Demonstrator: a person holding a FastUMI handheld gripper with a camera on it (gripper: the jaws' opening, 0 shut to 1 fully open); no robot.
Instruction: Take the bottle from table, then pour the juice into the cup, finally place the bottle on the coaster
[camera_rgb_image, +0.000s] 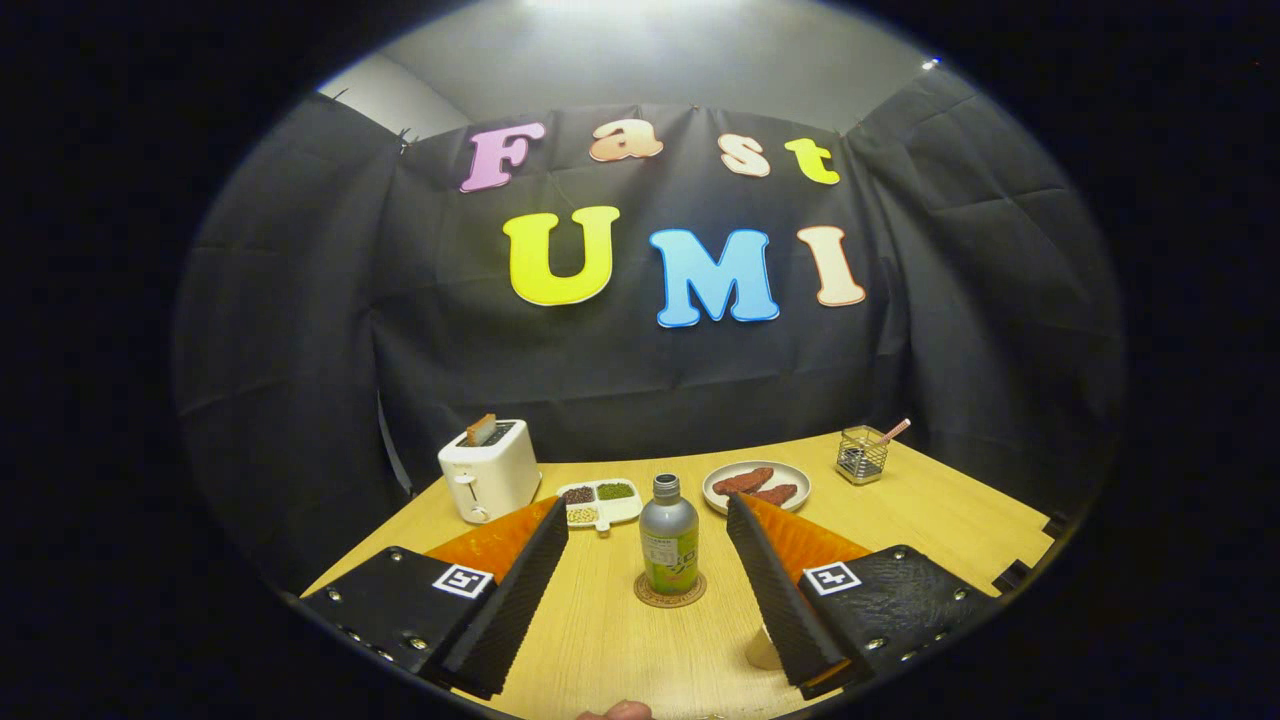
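Observation:
A small bottle (668, 545) with a grey cap and a green label stands upright on a round woven coaster (670, 592) on the wooden table (620, 640). My gripper (648, 505) is open and wide. The bottle shows in the gap between the two fingers and touches neither. A pale rounded object (762, 652), possibly the cup, peeks out beside the right finger (775, 590), which hides most of it.
Along the back of the table stand a white toaster (490, 475) with a slice in it, a divided dish of beans (600, 500), a plate of sausages (757, 485) and a wire holder (862, 455). A person's fingertip (615, 711) shows below the fingers.

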